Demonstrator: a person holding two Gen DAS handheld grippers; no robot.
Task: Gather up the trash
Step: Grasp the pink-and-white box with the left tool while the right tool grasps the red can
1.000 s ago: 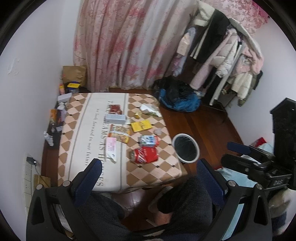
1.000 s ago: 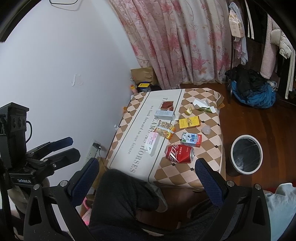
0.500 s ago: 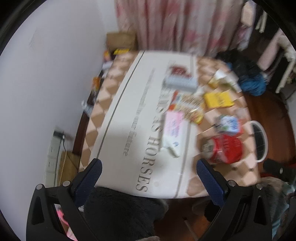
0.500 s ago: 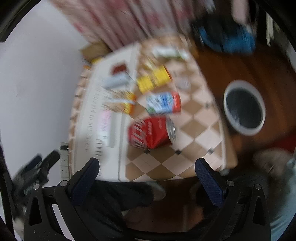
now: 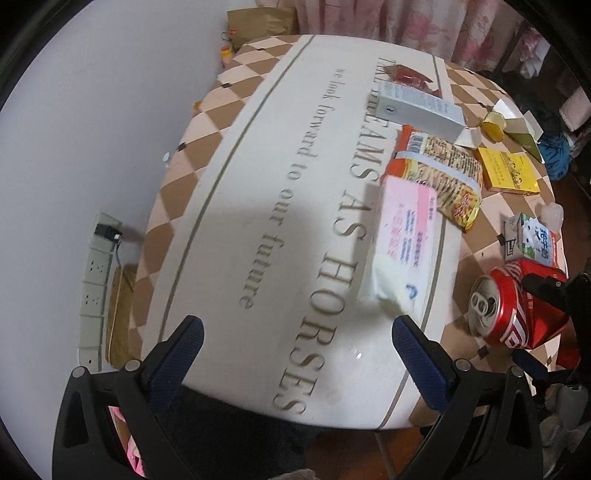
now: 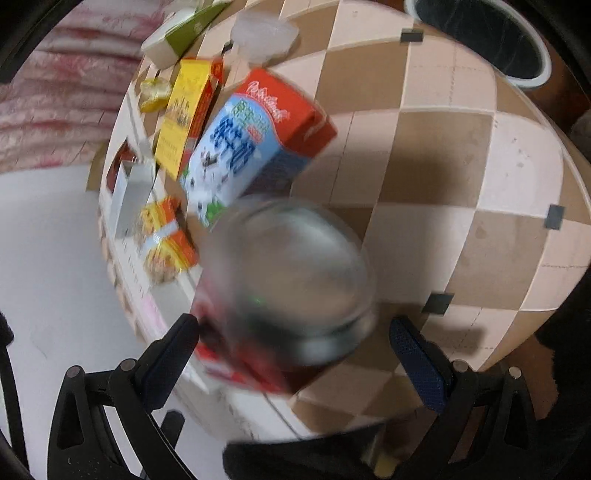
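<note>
A crushed red soda can (image 5: 517, 308) lies on its side near the table's front right. In the right wrist view the can (image 6: 284, 291) is blurred and sits between my open right fingers, its silver end toward the camera. My right gripper (image 6: 295, 350) is open around it, not clamped. My left gripper (image 5: 295, 354) is open and empty over the white middle strip of the table (image 5: 258, 184). A pink tissue pack (image 5: 402, 243) lies just beyond its right finger (image 5: 417, 354). A milk carton (image 6: 251, 144), a yellow box (image 6: 188, 110) and a noodle packet (image 5: 439, 173) lie further back.
A round bin (image 6: 484, 40) with a dark liner stands on the floor off the table's far right corner. A grey box (image 5: 421, 107), a red wrapper (image 5: 410, 77) and an opened green-white carton (image 6: 184, 33) lie toward the back. A power strip (image 5: 96, 277) lies by the wall.
Both grippers have dropped from high above to just over the table. The right one has closed in on the red can; the left one has come in over the table's left middle.
</note>
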